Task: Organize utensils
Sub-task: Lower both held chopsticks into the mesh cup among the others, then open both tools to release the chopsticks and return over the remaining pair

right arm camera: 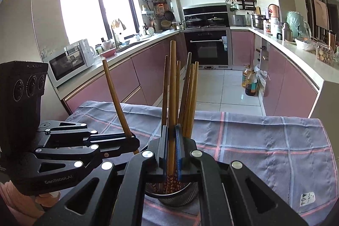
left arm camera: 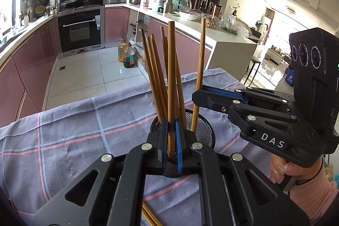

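Observation:
A black mesh holder (left arm camera: 203, 130) stands on the checked cloth with several brown chopsticks (left arm camera: 156, 82) upright in it; it also shows in the right wrist view (right arm camera: 180, 196). My left gripper (left arm camera: 172, 149) is shut on one chopstick (left arm camera: 171, 77) held upright over the holder. My right gripper (right arm camera: 172, 151) is shut on another chopstick (right arm camera: 172, 86) over the holder. In the left wrist view the right gripper (left arm camera: 199, 97) holds its chopstick (left arm camera: 201, 60). In the right wrist view the left gripper (right arm camera: 133, 140) holds its chopstick (right arm camera: 115, 99).
The grey-blue checked cloth (left arm camera: 74, 130) covers the table. More chopsticks (left arm camera: 150, 216) lie on it near me. Beyond the table edge are a tiled floor, oil bottles (left arm camera: 127, 54) and pink kitchen cabinets (right arm camera: 127, 82).

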Tool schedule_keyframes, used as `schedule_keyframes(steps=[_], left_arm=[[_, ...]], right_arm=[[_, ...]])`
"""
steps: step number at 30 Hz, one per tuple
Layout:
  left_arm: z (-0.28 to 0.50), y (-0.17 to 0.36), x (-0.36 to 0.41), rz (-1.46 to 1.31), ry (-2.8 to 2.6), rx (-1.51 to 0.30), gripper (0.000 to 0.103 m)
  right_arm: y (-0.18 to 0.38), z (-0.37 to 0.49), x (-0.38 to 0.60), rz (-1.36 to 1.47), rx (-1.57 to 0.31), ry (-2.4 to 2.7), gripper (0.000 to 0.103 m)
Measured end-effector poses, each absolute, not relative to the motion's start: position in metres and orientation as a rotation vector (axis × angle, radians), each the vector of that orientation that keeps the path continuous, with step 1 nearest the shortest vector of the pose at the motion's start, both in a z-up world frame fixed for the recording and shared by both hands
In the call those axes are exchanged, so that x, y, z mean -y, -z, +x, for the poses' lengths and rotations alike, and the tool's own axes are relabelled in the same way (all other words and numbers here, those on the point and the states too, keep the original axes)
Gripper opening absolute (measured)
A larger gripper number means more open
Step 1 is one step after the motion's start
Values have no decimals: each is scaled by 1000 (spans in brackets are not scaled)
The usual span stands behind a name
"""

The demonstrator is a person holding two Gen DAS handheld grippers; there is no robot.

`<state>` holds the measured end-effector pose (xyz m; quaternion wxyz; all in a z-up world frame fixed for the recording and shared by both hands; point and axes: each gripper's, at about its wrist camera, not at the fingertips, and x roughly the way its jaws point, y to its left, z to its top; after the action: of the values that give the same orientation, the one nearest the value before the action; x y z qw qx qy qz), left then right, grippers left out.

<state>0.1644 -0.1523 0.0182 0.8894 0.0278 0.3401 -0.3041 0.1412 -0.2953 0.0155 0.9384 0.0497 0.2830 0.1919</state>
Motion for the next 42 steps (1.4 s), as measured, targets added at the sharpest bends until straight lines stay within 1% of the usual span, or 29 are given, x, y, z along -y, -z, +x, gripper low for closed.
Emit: schedule_keyframes(steps=[36,37,40,42], left_arm=[[187,-8,164,29,620,-750,8],[187,-7,164,29,619,-750,9],[186,-7,163,25,621,-746,19],[185,-6,161,26,618,-740,21]], right_arm=[[-9,159,292,111,-616,-379,6],[-8,159,293,112,-617,-379,6],[-8,159,293,115,-618,-380,8],[-8,158,294,120,-618,-378,8]])
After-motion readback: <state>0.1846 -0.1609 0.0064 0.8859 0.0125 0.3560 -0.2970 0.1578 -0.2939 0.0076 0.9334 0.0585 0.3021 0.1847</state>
